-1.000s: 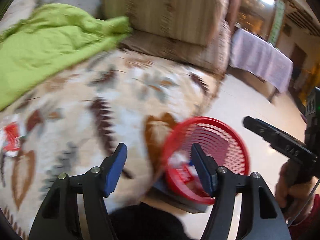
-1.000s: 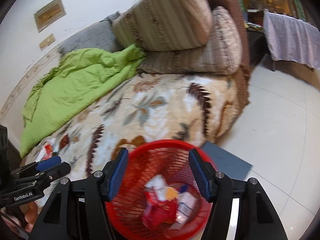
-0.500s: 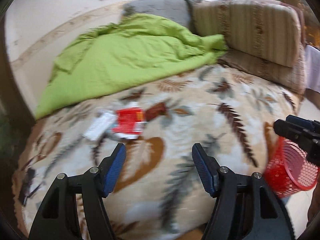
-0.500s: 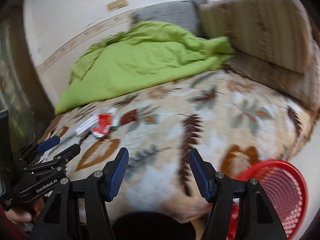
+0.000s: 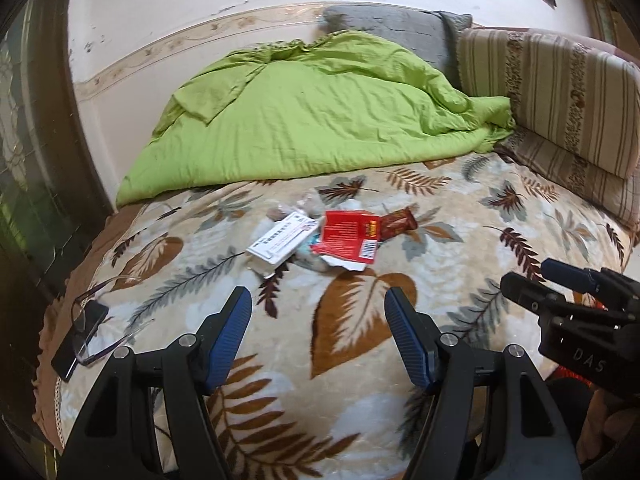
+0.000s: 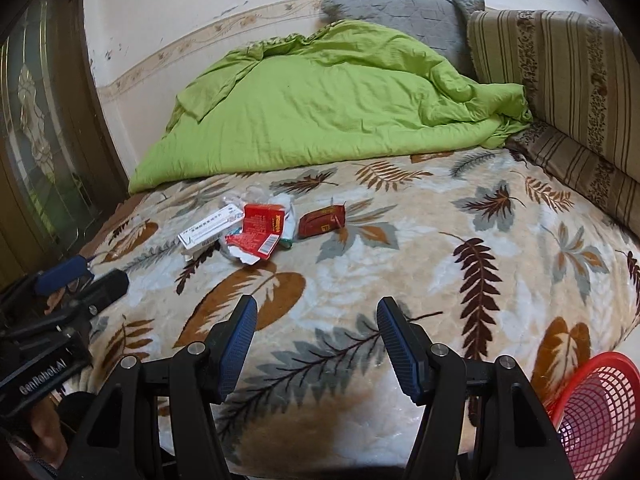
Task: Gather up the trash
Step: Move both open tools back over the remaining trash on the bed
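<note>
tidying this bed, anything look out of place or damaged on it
Yes: a litter pile sits mid-blanket: a torn-open red carton, a white box, a dark red wrapper. Glasses lie over a phone by the left edge, not trash.

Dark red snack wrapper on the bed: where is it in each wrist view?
Left wrist: dark red snack wrapper right of centre, partly tucked behind the flat red carton.
Right wrist: centre, lying clear to the carton's right.
Shared landmark: crumpled green quilt behind the trash.
</note>
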A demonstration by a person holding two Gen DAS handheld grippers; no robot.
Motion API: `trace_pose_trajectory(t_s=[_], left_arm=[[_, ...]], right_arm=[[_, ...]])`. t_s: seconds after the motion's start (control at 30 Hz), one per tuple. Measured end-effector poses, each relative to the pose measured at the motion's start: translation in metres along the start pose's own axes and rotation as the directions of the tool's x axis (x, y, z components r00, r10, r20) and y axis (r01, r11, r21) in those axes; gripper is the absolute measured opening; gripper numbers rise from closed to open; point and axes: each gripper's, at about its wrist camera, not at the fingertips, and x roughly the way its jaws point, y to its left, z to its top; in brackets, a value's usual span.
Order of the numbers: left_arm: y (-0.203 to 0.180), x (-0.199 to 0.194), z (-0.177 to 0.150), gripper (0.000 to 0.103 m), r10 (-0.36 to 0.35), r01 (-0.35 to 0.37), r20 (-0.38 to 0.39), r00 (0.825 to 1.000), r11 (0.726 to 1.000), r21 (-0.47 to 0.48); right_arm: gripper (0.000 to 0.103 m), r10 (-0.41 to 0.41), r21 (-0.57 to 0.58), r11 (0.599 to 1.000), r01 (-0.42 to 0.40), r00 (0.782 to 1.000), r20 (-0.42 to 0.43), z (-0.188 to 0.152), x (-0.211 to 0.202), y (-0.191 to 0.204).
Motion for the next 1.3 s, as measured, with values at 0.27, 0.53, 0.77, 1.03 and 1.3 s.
trace_pose_trajectory(t_s=[0.27,0.53,0.77,1.03,1.3], left_arm=[[0.02,0.002,-0.001,0.068,0.042,-0.041,0.012,0.999,0.998,-0.05],[0.041,0.005,0.0,0.068,0.067,-0.067,0.005,0.998,0.993,-0.1],[0.045,0.008,-0.001,0.068,0.073,-0.072,0.004,0.997,0.992,-0.107],[0.051,0.011,-0.003,0.068,0.08,-0.08,-0.006,0.997,0.99,-0.119],[0.055,0.014,-0.004,0.068,0.08,-0.081,-0.011,0.997,0.989,-0.121]], right_arm=[[0.067,-0.01,-0.013,1.0,0.01,1.0,-0.028,-0.006,0.01,0.005],[0.067,-0.006,-0.025,1.0,0.006,0.999,-0.031,-0.007,0.012,0.009],[0.067,-0.004,-0.034,0.999,0.003,0.999,-0.04,-0.008,0.014,0.013],[0.067,0.002,-0.041,0.999,-0.004,0.999,-0.046,-0.009,0.017,0.017],[0.067,0.009,-0.049,0.999,-0.011,0.998,-0.055,-0.009,0.02,0.02]])
